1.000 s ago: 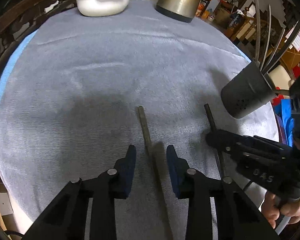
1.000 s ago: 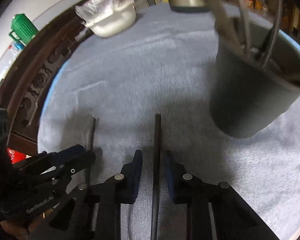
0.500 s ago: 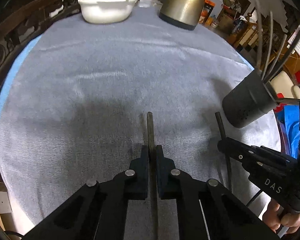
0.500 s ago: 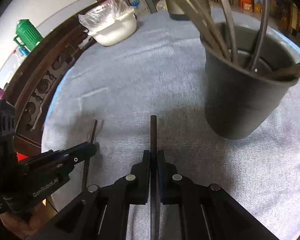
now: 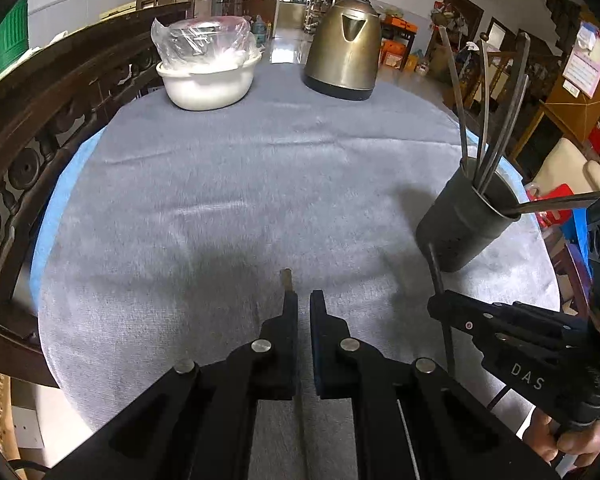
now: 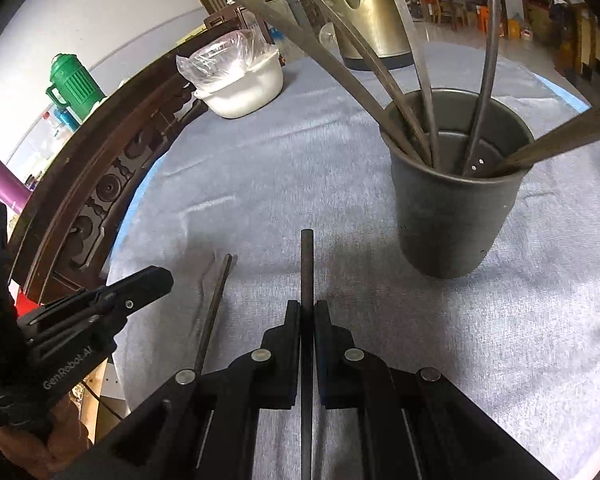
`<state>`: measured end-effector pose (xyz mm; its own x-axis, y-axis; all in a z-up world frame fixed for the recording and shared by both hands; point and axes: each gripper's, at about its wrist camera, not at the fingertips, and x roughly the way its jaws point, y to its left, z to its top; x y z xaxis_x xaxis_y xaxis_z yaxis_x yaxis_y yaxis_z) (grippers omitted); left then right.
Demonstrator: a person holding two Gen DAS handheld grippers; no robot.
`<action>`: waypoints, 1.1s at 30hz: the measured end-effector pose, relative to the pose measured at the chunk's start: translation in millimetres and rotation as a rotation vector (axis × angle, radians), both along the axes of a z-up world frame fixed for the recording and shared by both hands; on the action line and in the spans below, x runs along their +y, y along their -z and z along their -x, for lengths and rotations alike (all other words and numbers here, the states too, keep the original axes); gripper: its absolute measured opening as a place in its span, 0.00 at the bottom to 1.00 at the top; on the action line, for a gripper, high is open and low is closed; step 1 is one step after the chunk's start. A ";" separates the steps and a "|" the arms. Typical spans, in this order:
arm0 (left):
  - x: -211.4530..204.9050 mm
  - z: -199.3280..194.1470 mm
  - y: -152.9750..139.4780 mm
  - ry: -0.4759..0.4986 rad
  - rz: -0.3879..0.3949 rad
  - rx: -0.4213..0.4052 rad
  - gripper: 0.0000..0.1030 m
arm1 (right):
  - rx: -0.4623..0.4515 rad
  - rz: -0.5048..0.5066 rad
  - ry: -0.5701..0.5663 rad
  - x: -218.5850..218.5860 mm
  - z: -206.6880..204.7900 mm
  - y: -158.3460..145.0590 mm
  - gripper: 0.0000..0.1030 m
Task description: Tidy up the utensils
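Note:
A dark grey utensil holder (image 5: 466, 226) (image 6: 456, 200) stands on the grey cloth at the right with several long utensils leaning in it. My left gripper (image 5: 303, 304) is nearly shut around a thin dark utensil handle (image 5: 286, 280) whose tip pokes out ahead of the fingers; a small gap shows beside it. My right gripper (image 6: 307, 312) is shut on another dark rod-like utensil handle (image 6: 307, 264), held just left of and in front of the holder. In the right wrist view the left gripper's handle (image 6: 216, 308) shows at the left.
A white bowl covered in plastic wrap (image 5: 208, 80) (image 6: 244, 84) and a brass-coloured kettle (image 5: 346, 64) (image 6: 370, 12) stand at the far side of the round table. A carved wooden chair back (image 5: 40, 128) runs along the left edge. A green jug (image 6: 74, 84) sits beyond.
Both grippers closed on their utensil handles within the last second and have since tilted up, lifting the handles off the cloth. The holder has come nearer in the right view.

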<state>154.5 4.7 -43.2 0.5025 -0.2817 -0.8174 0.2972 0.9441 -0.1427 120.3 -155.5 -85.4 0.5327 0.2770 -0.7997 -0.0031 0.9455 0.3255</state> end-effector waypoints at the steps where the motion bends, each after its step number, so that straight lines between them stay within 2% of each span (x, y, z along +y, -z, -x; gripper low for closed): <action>1: -1.1 -0.9 1.0 -0.001 0.000 0.003 0.06 | 0.001 0.001 0.001 -0.8 0.9 0.2 0.07; 13: -4.1 -6.7 20.4 -0.002 -0.039 0.051 0.06 | 0.048 -0.008 0.011 -4.8 -4.5 14.9 0.07; 24: 4.7 -16.4 41.2 -0.019 -0.066 0.118 0.06 | 0.129 -0.008 0.030 -2.1 -14.2 39.5 0.07; 26: 6.2 -16.9 44.1 -0.016 -0.065 0.131 0.09 | 0.132 0.002 0.025 -1.3 -14.7 39.5 0.07; 30: 8.6 -16.9 47.6 -0.020 -0.061 0.147 0.24 | 0.137 0.024 0.013 0.9 -16.2 39.2 0.07; 33: 8.6 -17.2 48.1 -0.016 -0.058 0.153 0.25 | 0.137 0.033 0.007 1.4 -16.8 38.8 0.08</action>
<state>171.7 13.3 -91.2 0.3748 -0.2247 -0.8995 0.2613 0.9564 -0.1301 137.1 -154.0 -124.3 0.4194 0.2465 -0.8737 0.0459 0.9554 0.2916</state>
